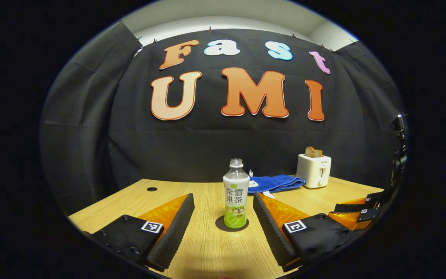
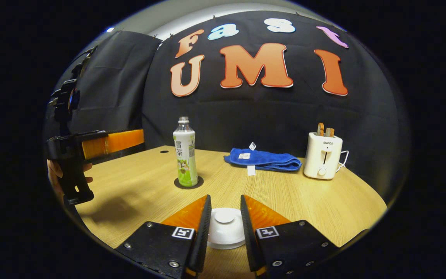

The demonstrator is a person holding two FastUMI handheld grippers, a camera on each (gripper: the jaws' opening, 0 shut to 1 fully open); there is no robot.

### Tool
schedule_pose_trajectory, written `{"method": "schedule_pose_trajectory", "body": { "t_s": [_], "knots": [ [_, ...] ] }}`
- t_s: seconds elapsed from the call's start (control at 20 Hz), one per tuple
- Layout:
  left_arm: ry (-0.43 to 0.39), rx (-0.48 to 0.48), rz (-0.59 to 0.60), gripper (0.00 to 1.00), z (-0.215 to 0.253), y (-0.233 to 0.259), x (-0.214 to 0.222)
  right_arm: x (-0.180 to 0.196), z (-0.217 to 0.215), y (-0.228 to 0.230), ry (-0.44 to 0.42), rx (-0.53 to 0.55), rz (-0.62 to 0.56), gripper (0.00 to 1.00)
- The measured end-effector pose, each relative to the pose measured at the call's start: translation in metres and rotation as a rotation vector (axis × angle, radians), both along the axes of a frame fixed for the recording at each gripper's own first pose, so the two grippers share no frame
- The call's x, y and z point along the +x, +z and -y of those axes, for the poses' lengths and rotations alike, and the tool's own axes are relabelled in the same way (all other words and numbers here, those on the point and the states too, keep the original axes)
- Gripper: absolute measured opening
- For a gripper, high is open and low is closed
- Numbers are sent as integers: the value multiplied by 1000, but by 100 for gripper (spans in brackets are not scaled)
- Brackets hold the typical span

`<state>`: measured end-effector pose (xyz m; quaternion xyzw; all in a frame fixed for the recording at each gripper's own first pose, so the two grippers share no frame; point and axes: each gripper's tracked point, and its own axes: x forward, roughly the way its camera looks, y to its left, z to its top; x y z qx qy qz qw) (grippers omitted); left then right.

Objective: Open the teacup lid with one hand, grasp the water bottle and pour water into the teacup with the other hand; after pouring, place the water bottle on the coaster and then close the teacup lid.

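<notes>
The water bottle [image 1: 235, 197], with no cap on its neck, stands upright on the dark round coaster [image 1: 220, 227] in the middle of the table. My left gripper [image 1: 223, 195] is open, its fingers spread to either side of the bottle and short of it. In the right gripper view the bottle [image 2: 185, 155] and coaster [image 2: 200, 182] stand ahead to the left. My right gripper [image 2: 225, 197] holds the white teacup lid [image 2: 225, 226] by its rim, low over the table. The cup under the lid is hidden.
A folded blue towel [image 2: 263, 159] lies at the back of the wooden table [image 2: 304, 197]. A white toaster [image 2: 322, 155] with bread in it stands at the back right. A hand holds the left gripper [image 2: 91, 145] at the left edge.
</notes>
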<state>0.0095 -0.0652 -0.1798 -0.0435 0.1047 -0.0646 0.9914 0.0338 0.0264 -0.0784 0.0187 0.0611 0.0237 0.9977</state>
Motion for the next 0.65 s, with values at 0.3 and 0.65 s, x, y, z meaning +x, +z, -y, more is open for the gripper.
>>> {"method": "schedule_pose_trajectory", "body": {
  "t_s": [0.3, 0.65],
  "knots": [
    [8, -30, 53, 97, -2, 45, -24, -33, 18, 70, -21, 55, 161, 66],
    [31, -56, 114, 97, -13, 102, -51, -86, 41, 146, -107, -14, 316, 76]
  ]
}}
